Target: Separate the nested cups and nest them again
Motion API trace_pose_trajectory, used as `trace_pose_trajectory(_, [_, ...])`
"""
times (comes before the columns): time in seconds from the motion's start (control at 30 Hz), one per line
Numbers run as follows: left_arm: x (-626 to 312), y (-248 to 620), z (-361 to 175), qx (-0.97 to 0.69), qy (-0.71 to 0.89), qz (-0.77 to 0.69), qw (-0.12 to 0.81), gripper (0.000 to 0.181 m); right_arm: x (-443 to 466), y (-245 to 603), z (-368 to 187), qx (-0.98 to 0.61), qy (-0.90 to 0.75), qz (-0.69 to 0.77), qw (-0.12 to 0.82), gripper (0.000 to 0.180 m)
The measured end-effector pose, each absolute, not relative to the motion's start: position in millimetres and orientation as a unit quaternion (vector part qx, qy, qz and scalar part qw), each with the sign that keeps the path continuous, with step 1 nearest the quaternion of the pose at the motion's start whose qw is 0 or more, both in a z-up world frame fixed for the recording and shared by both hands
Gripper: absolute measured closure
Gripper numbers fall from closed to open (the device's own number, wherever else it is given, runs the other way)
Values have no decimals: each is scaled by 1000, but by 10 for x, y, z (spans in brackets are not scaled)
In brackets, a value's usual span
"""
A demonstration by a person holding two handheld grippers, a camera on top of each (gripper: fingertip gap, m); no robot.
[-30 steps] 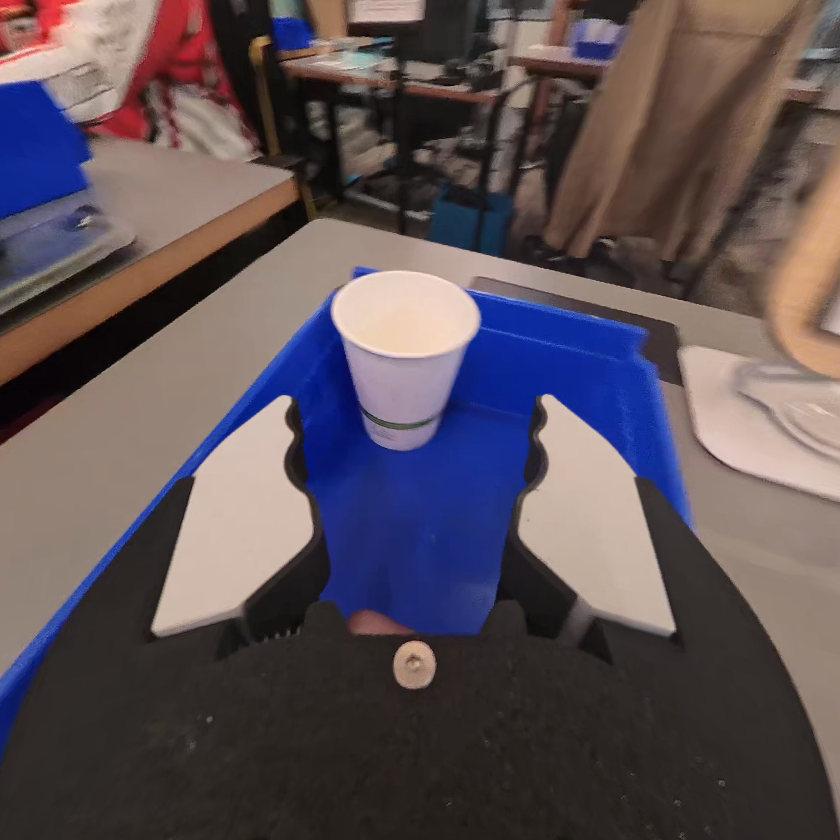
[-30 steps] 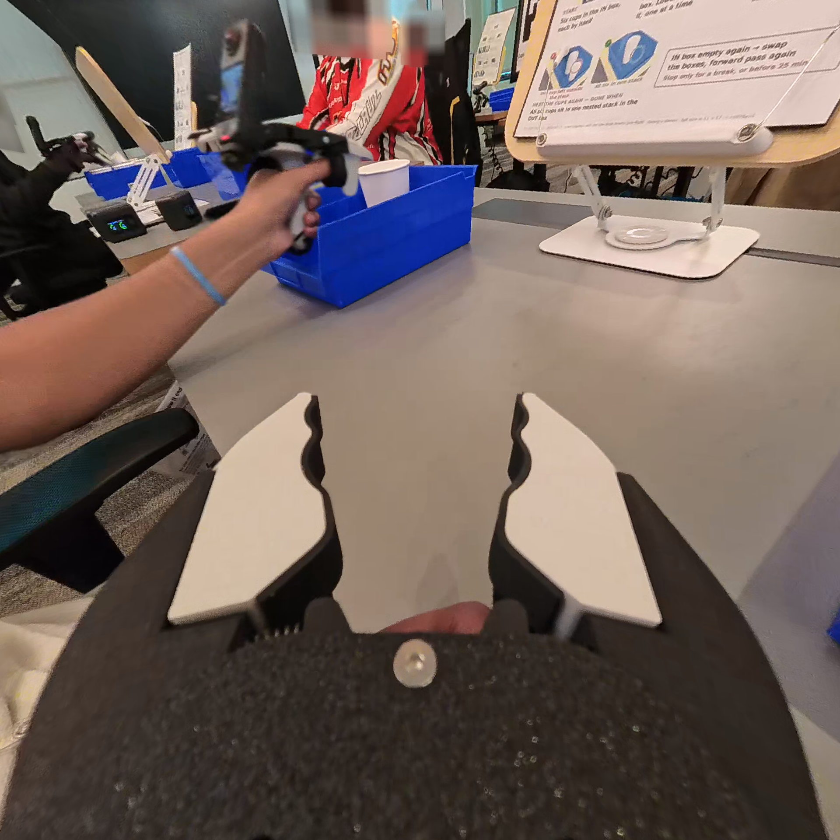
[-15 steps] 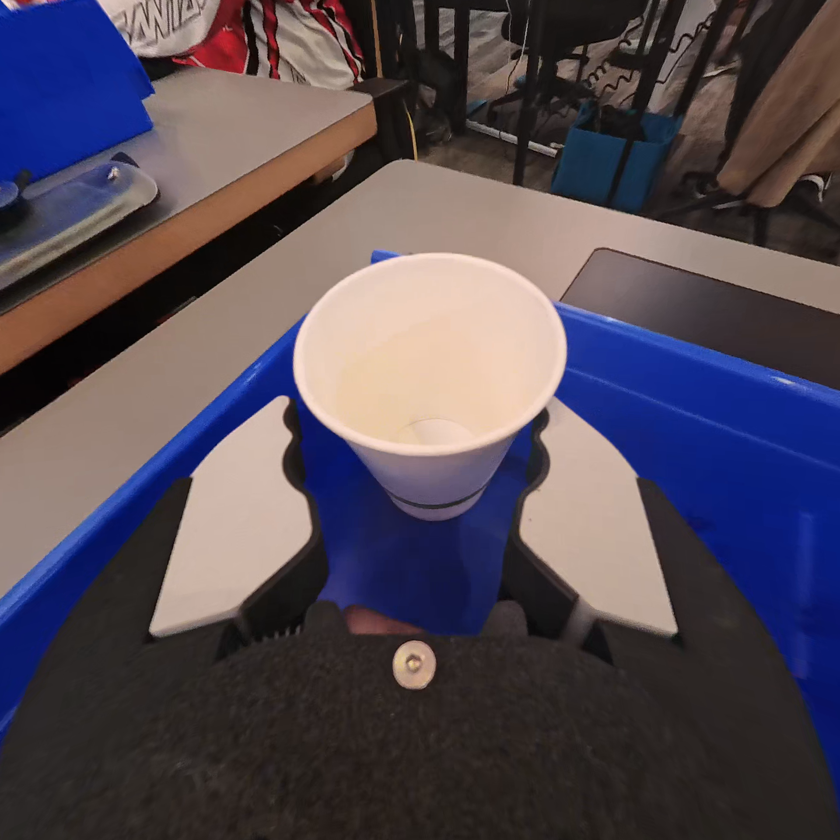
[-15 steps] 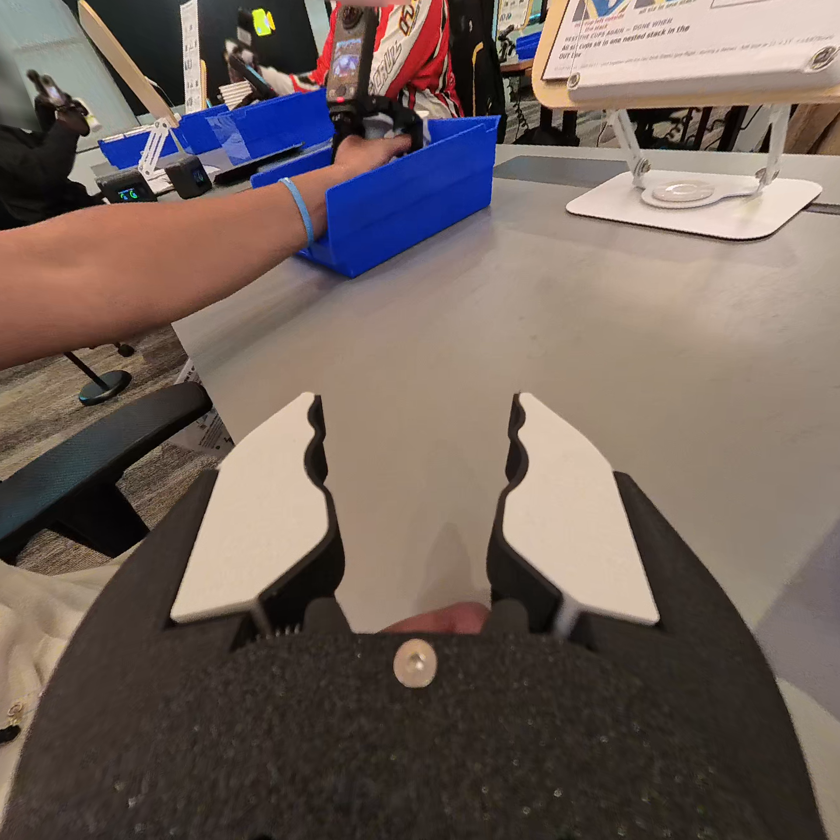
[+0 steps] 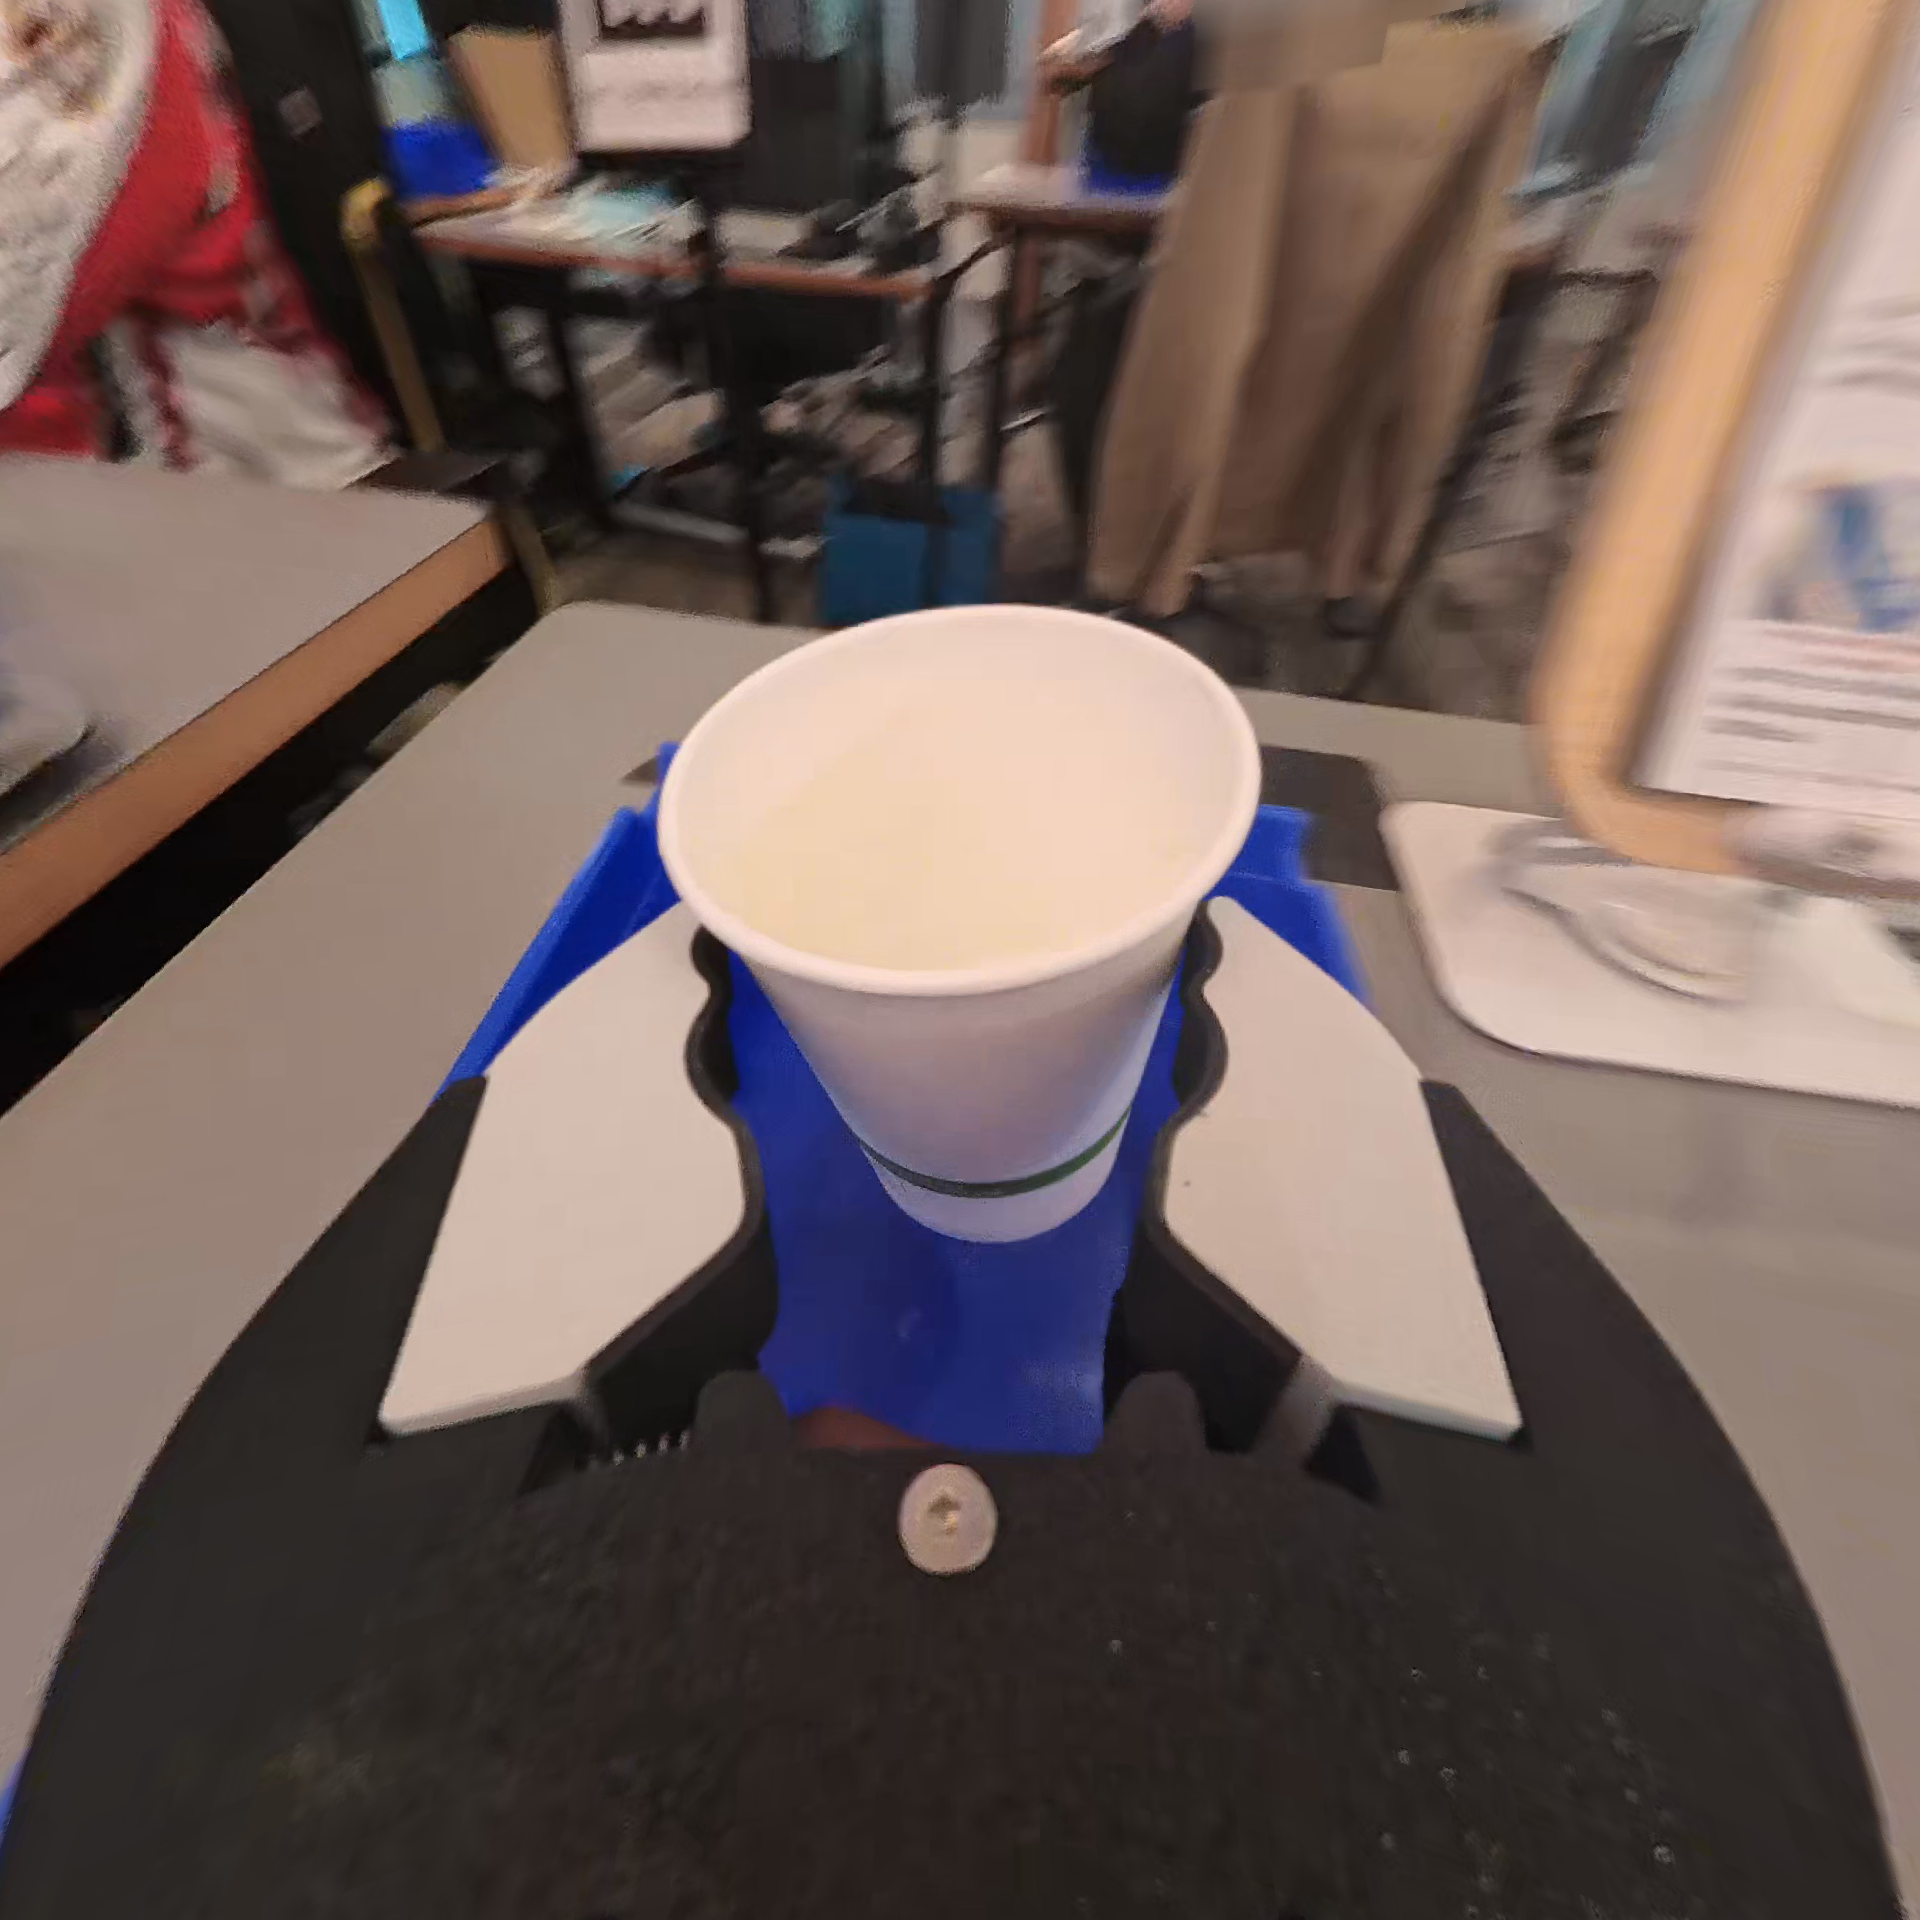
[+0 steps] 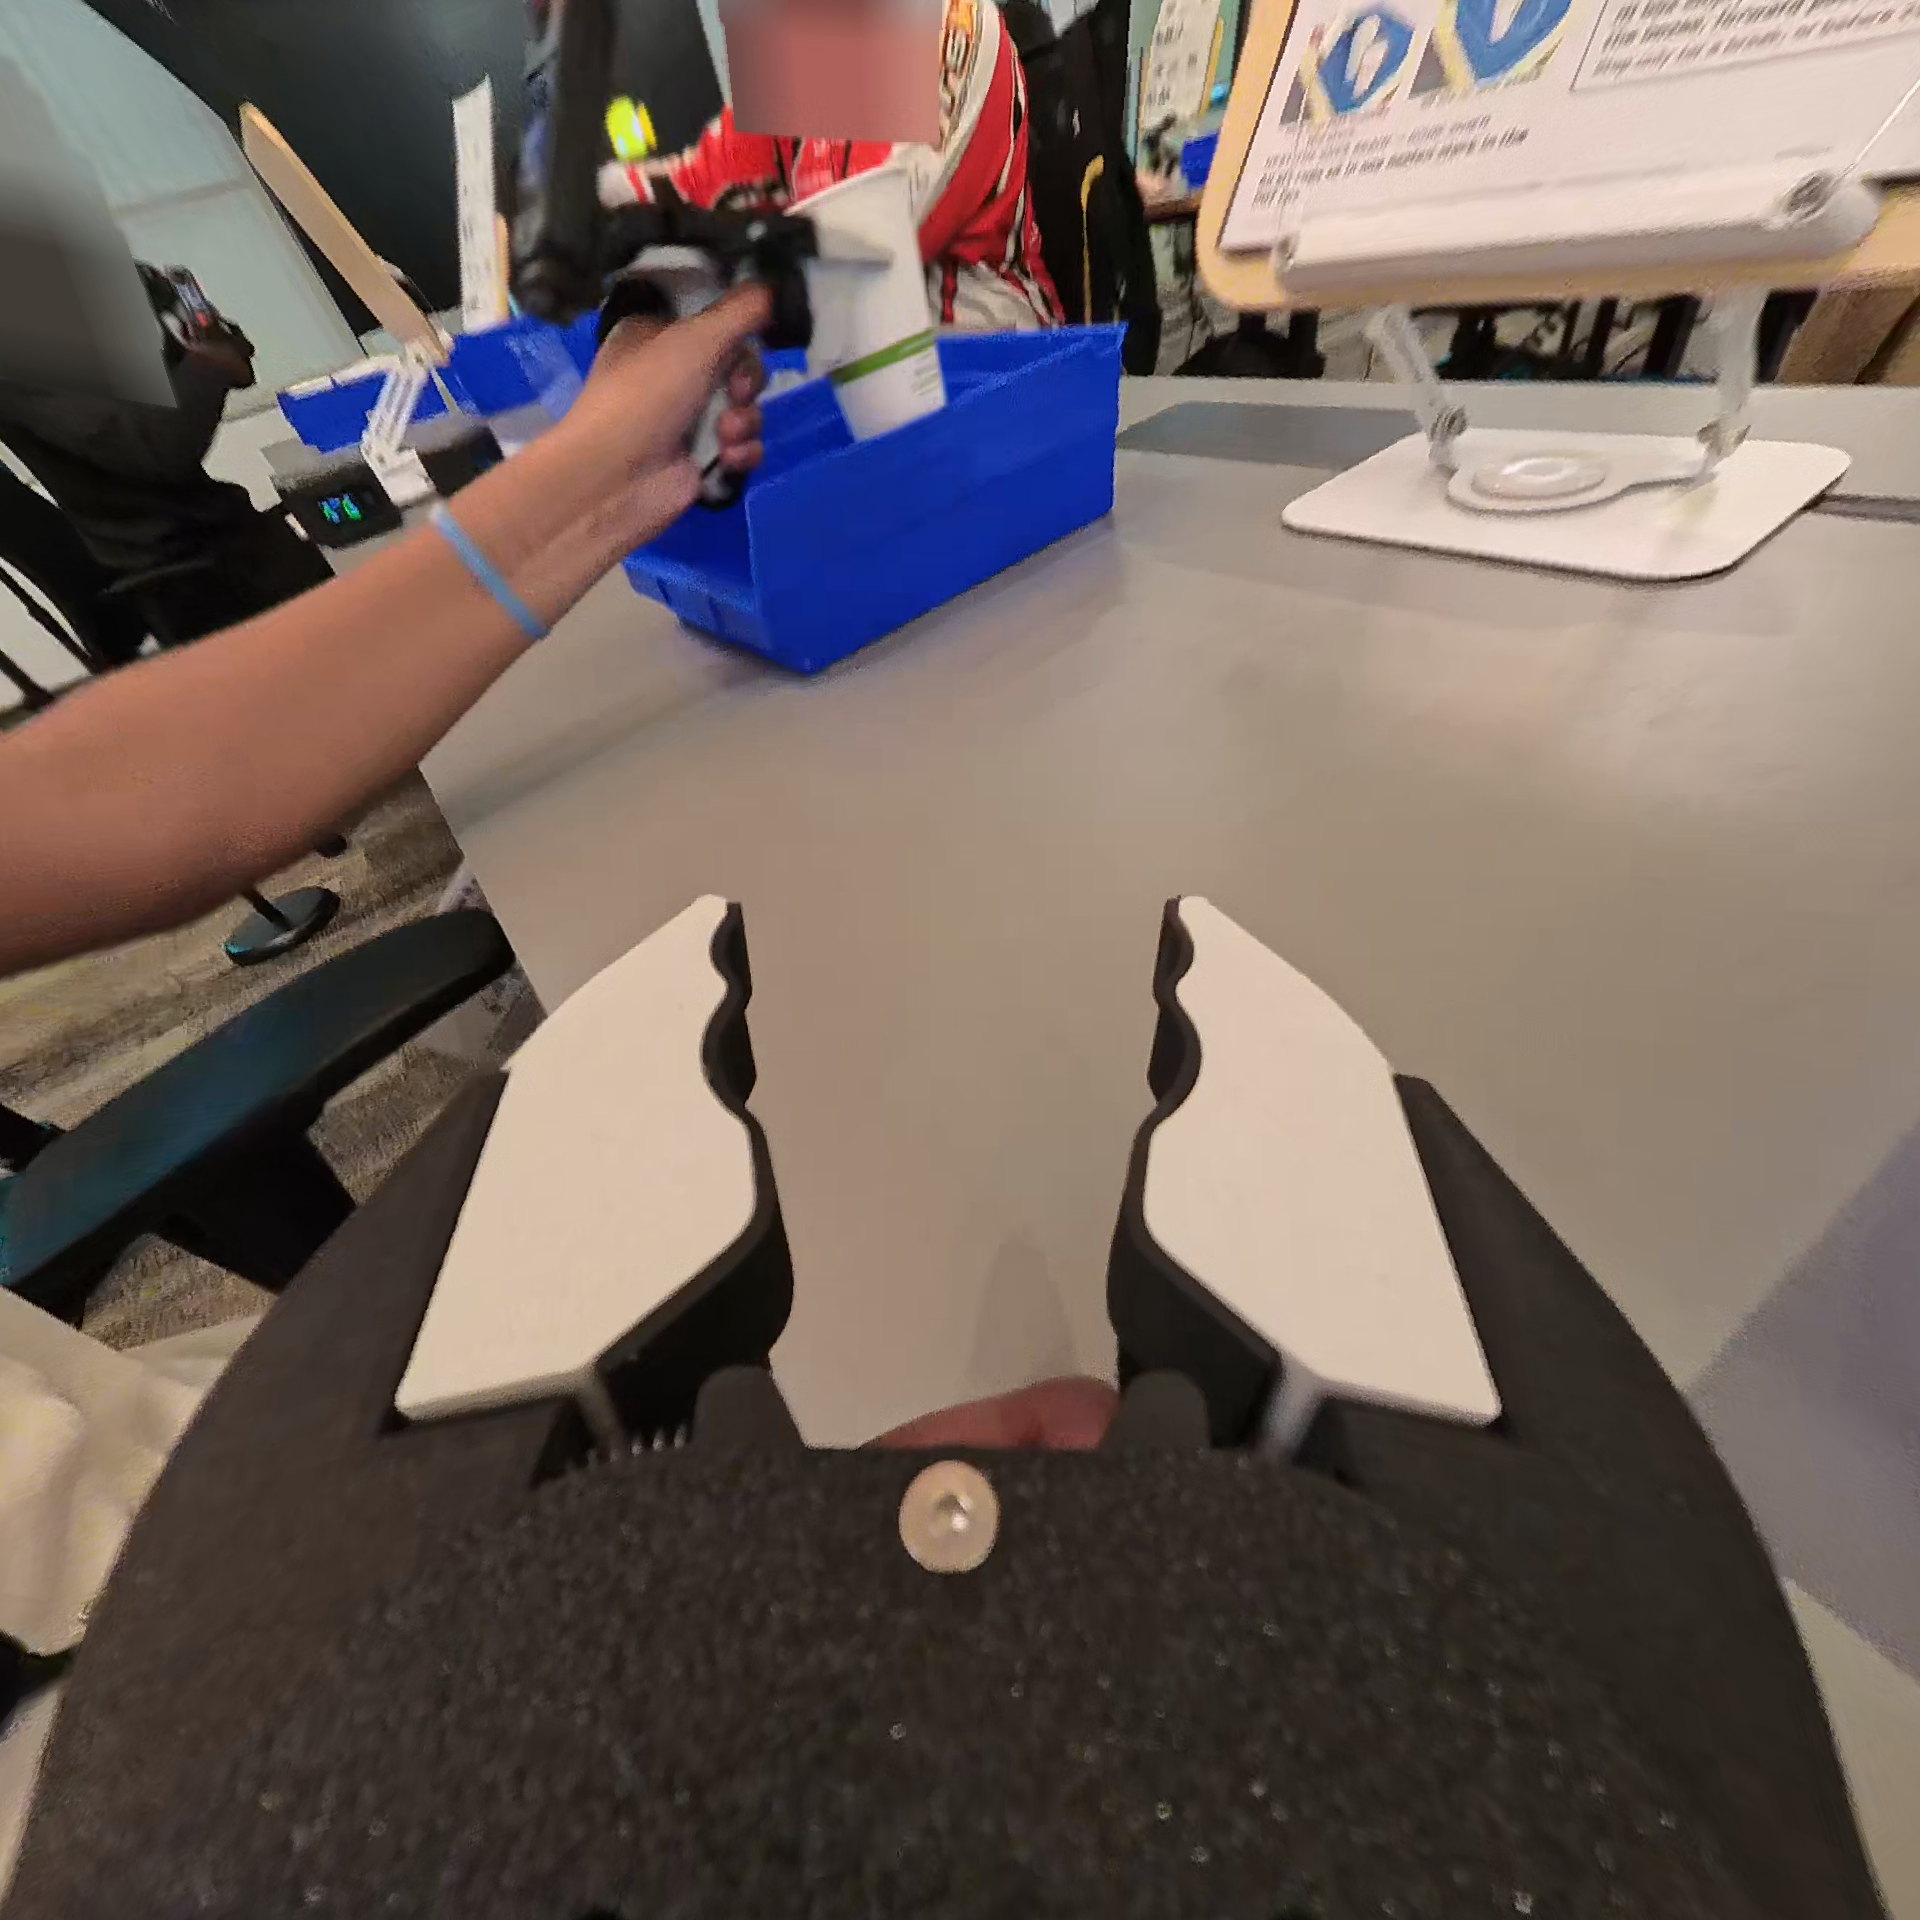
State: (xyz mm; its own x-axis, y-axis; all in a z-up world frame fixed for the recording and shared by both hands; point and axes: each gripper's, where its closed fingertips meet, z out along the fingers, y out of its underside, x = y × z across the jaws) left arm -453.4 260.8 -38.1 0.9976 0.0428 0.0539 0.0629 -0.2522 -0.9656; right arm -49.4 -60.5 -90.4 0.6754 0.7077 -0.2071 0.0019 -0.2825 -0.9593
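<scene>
Up in the air above the blue bin (image 5: 1283,883), the white paper cup (image 5: 951,914) is clamped between the fingers of the left gripper (image 5: 951,1039), tilted with its open mouth toward the camera and a thin green band near its base. From the right wrist view the same cup (image 6: 878,312) hangs with its bottom just over the bin's (image 6: 904,520) interior, held by the far left gripper (image 6: 821,249) in the person's outstretched hand (image 6: 644,447). The bin sits on the grey table (image 6: 1351,790), at its far left. To the far right stands a white-based document stand (image 6: 1569,499) bearing a printed sheet. Nearer, the right gripper (image 6: 951,987) hovers over bare tabletop, its fingers spread apart and grasping nothing.
</scene>
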Motion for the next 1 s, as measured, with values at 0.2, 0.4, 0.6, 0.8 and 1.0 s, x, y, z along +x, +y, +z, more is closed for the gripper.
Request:
trace_pose_trajectory(0.2, [-4055,1480,174,-729,179,-178,636,98,-221,-604,-404,-667,-230,401,585,105])
trace_pose_trajectory(0.4, [-3222,398,440,-645,401,-370,536,98,-492,-525,-192,-646,-329,460,513,99])
trace_pose_trajectory(0.6, [-2250,-121,354,-581,528,-425,450,98,-1056,-380,38,-617,-384,461,508,89])
trace_pose_trajectory(0.8, [-1589,-325,4,-558,601,-416,393,98,-1289,-326,118,-602,-378,481,513,89])
trace_pose_trajectory(1.0, [-1325,-383,-167,-557,615,-425,361,98,-1332,-345,-7,-604,-379,480,511,92])
